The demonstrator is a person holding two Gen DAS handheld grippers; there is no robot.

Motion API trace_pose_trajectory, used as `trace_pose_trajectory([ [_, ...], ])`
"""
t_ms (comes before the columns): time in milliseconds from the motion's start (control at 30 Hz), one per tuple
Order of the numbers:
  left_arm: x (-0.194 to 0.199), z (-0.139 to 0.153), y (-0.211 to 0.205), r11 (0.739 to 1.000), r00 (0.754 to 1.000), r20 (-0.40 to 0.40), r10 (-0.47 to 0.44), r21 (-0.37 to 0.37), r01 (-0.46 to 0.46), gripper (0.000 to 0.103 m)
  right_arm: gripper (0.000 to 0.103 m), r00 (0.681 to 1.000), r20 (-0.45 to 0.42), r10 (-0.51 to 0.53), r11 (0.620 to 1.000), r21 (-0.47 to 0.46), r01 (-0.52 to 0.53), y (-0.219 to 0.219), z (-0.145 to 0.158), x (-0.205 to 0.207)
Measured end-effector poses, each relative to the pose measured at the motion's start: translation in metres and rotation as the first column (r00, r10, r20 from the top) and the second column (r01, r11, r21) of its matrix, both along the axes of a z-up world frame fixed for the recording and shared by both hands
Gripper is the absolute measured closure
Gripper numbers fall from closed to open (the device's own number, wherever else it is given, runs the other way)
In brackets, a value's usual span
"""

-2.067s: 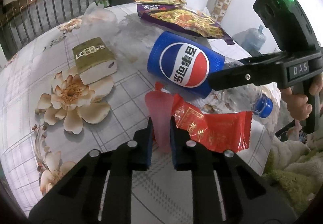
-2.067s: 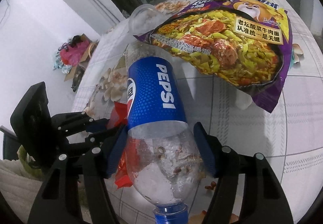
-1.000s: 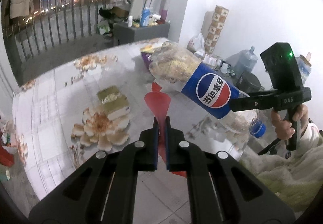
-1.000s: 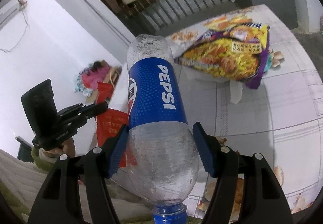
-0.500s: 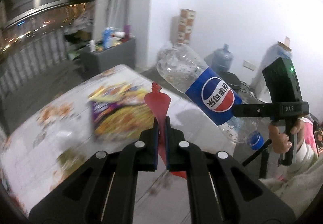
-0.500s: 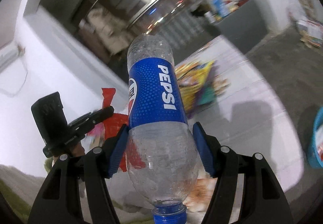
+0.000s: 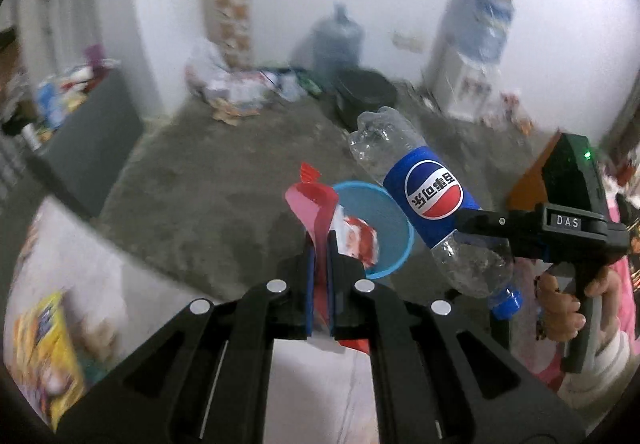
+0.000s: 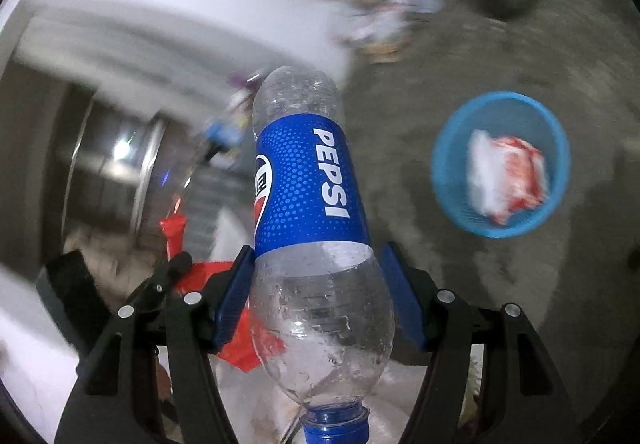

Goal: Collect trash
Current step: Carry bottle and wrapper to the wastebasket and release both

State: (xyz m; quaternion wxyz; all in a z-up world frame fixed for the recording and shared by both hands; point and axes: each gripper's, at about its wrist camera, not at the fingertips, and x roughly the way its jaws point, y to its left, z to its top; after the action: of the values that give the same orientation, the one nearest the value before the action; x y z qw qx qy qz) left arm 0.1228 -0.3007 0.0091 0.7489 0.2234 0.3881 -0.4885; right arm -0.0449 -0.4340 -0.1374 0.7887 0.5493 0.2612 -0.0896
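Observation:
My left gripper (image 7: pixel 319 244) is shut on a red wrapper (image 7: pixel 314 204) that sticks up between its blue pads. Just beyond it on the grey floor stands a round blue basket (image 7: pixel 394 220) holding a crumpled white-and-red wrapper (image 7: pixel 358 240). My right gripper (image 8: pixel 316 272) is shut on an empty Pepsi bottle (image 8: pixel 308 180), cap toward the camera. In the left wrist view the bottle (image 7: pixel 432 196) hangs in the air at the basket's right edge. In the right wrist view the basket (image 8: pixel 444 180) lies on the floor to the right, and the left gripper (image 8: pixel 176 264) with the red wrapper (image 8: pixel 174 234) shows at lower left.
A table edge (image 7: pixel 80 268) with a yellow snack bag (image 7: pixel 48 344) lies at lower left. Against the wall stand a water jug (image 7: pixel 336 40), a water dispenser (image 7: pixel 472 56), a black pot (image 7: pixel 366 92) and a litter pile (image 7: pixel 232 88). A hand (image 7: pixel 560 304) grips the right gripper's handle.
Both grippers have swung away from the table toward the floor. The blue basket has come into view in front of them. Each grip is unchanged.

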Motion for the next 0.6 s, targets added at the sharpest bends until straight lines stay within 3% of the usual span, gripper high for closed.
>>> trace_pose_trajectory([
  [167, 0.011, -0.056, -0.087, 0.992, 0.996, -0.069, -0.049, 0.112, 0.057, 0.099, 0.039, 0.985, -0.127, -0.118, 0.986, 0.107, 0.132, -0.048, -0.058, -0.003],
  [333, 0.019, -0.097, -0.146, 0.982, 0.990, -0.113, -0.088, 0.159, 0.106, 0.099, 0.038, 0.970, -0.202, -0.136, 0.970, 0.173, 0.172, -0.090, -0.099, 0.015],
  [367, 0.023, -0.106, -0.159, 0.981, 0.988, -0.123, -0.091, 0.162, 0.110, 0.091, 0.038, 0.967, -0.215, -0.138, 0.969, 0.173, 0.176, -0.098, -0.108, 0.020],
  [400, 0.026, -0.114, -0.169, 0.979, 0.987, -0.134, -0.092, 0.167, 0.114, 0.084, 0.028, 0.964, -0.228, -0.136, 0.969, 0.170, 0.177, -0.102, -0.118, 0.023],
  [433, 0.028, -0.122, -0.179, 0.979, 0.986, -0.144, -0.088, 0.173, 0.112, 0.064, 0.020, 0.959, -0.246, -0.145, 0.966, 0.175, 0.190, -0.111, -0.134, 0.025],
  [467, 0.031, -0.130, -0.189, 0.980, 0.988, -0.138, -0.067, 0.177, 0.091, 0.051, 0.020, 0.950, -0.268, -0.162, 0.961, 0.174, 0.213, -0.119, -0.143, 0.028],
  [533, 0.038, -0.139, -0.197, 0.984, 0.992, -0.122, -0.022, 0.170, 0.043, 0.049, 0.020, 0.925, -0.327, -0.193, 0.947, 0.185, 0.264, -0.129, -0.162, 0.029],
  [600, 0.037, -0.142, -0.200, 0.986, 0.991, -0.135, 0.002, 0.167, 0.021, 0.045, 0.020, 0.917, -0.332, -0.220, 0.934, 0.201, 0.297, -0.130, -0.172, 0.023],
])
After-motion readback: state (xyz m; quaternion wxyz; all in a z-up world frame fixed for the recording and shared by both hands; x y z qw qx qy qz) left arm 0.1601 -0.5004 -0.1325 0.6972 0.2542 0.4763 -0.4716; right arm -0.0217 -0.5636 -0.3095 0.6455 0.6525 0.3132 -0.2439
